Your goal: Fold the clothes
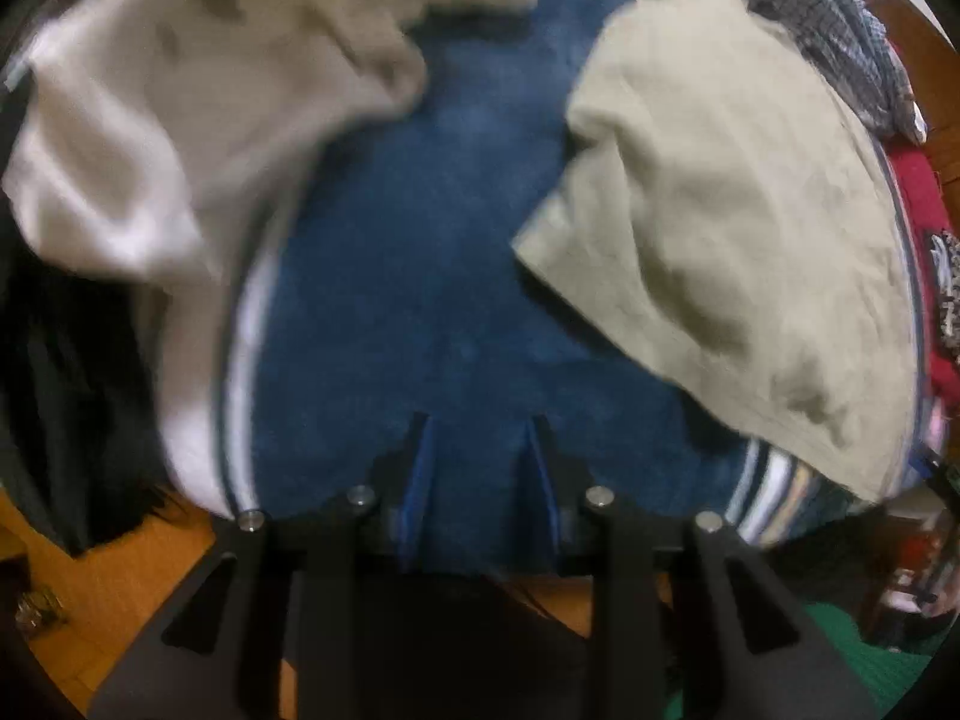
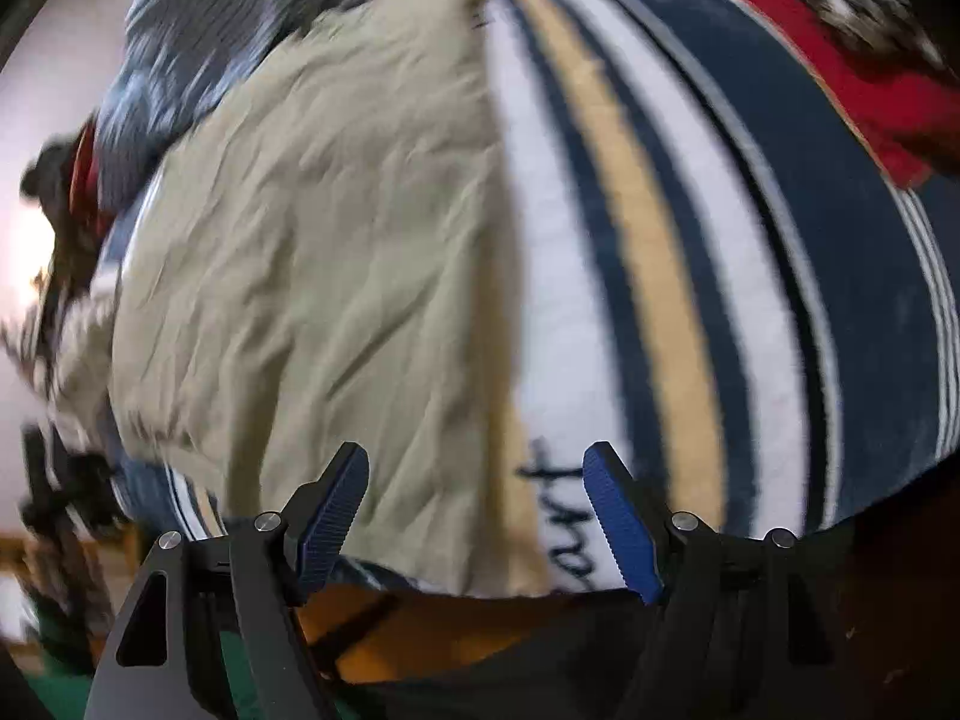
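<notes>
A khaki garment (image 1: 720, 210) lies crumpled on a blue towel with striped ends (image 1: 420, 270); it also fills the left half of the right wrist view (image 2: 312, 252). A white garment (image 1: 150, 138) lies bunched at the left of the towel. My left gripper (image 1: 480, 426) is open low over the blue towel's near edge, holding nothing. My right gripper (image 2: 477, 462) is open just above the near edge of the khaki garment, beside the towel's white, tan and navy stripes (image 2: 660, 240). Both views are blurred.
A checked blue shirt (image 1: 828, 18) and a red printed garment (image 1: 924, 228) lie beyond the khaki one. A black garment (image 1: 66, 360) hangs at the left. The orange wooden surface (image 1: 120, 588) shows below the towel, with green fabric (image 1: 870, 660) at lower right.
</notes>
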### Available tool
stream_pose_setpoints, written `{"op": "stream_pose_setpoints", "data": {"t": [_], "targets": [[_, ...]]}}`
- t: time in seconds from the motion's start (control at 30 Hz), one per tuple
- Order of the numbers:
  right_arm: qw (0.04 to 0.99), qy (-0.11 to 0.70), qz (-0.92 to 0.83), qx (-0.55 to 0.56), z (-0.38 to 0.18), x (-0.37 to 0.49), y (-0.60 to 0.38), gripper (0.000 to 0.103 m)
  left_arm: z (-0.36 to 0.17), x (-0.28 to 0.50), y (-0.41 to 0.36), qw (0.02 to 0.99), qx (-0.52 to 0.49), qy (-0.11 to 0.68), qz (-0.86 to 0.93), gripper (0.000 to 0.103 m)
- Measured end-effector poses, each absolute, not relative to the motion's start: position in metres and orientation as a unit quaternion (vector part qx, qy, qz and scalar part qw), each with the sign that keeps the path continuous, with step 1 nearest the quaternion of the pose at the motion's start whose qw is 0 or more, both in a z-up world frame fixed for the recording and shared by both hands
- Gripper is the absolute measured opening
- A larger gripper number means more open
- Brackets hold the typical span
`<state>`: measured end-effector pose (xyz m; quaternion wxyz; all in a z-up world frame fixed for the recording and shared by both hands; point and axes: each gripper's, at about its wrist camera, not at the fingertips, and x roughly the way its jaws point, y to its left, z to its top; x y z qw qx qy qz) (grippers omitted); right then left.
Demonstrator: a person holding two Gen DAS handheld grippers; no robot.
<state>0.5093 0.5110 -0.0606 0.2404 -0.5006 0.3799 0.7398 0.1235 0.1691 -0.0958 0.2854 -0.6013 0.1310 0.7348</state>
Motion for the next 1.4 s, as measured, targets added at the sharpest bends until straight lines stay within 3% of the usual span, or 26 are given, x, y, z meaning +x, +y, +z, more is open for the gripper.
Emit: {"op": "stream_pose_setpoints", "data": {"t": [0.07, 0.13, 0.33, 0.4, 0.43, 0.5, 0.53, 0.57, 0.7, 0.77, 0.83, 1.1, 1.23, 1.4], "targets": [[0.233, 0.364, 0.744, -0.51, -0.065, 0.497, 0.499, 0.075, -0.088, 0.117, 0.176, 0.3, -0.568, 0.136, 0.754, 0.056], [0.229, 0.359, 0.747, -0.51, -0.065, 0.49, 0.491, 0.075, -0.087, 0.11, 0.19, 0.315, -0.55, 0.138, 0.761, 0.071], [0.242, 0.319, 0.756, -0.518, -0.063, 0.489, 0.482, 0.075, -0.108, 0.09, 0.253, 0.34, -0.513, 0.206, 0.761, 0.072], [0.246, 0.317, 0.755, -0.519, -0.066, 0.495, 0.483, 0.075, -0.119, 0.085, 0.265, 0.357, -0.512, 0.212, 0.752, 0.064], [0.252, 0.32, 0.753, -0.517, -0.068, 0.499, 0.484, 0.075, -0.121, 0.088, 0.267, 0.373, -0.504, 0.217, 0.749, 0.05], [0.261, 0.329, 0.749, -0.512, -0.073, 0.507, 0.487, 0.075, -0.12, 0.096, 0.27, 0.391, -0.484, 0.223, 0.751, 0.038], [0.264, 0.336, 0.746, -0.511, -0.076, 0.511, 0.488, 0.075, -0.119, 0.1, 0.271, 0.399, -0.474, 0.225, 0.752, 0.011], [0.261, 0.35, 0.744, -0.506, -0.08, 0.515, 0.49, 0.075, -0.117, 0.103, 0.27, 0.4, -0.474, 0.22, 0.753, 0.007], [0.25, 0.361, 0.752, -0.491, -0.088, 0.517, 0.484, 0.075, -0.097, 0.118, 0.249, 0.412, -0.475, 0.18, 0.756, 0.004], [0.242, 0.341, 0.759, -0.499, -0.083, 0.516, 0.482, 0.053, -0.083, 0.125, 0.235, 0.418, -0.473, 0.154, 0.76, 0.004], [0.232, 0.323, 0.765, -0.507, -0.077, 0.517, 0.48, 0.005, -0.071, 0.132, 0.221, 0.414, -0.469, 0.14, 0.767, 0.004], [0.21, 0.326, 0.772, -0.503, -0.035, 0.557, 0.478, 0.002, -0.057, 0.137, 0.145, 0.352, -0.533, 0.073, 0.766, 0.003], [0.226, 0.338, 0.769, -0.493, -0.026, 0.578, 0.487, 0.002, -0.073, 0.153, 0.123, 0.321, -0.557, 0.094, 0.76, 0.002], [0.242, 0.37, 0.764, -0.471, -0.039, 0.584, 0.493, 0.004, -0.075, 0.149, 0.135, 0.337, -0.516, 0.112, 0.779, 0.005]]}}
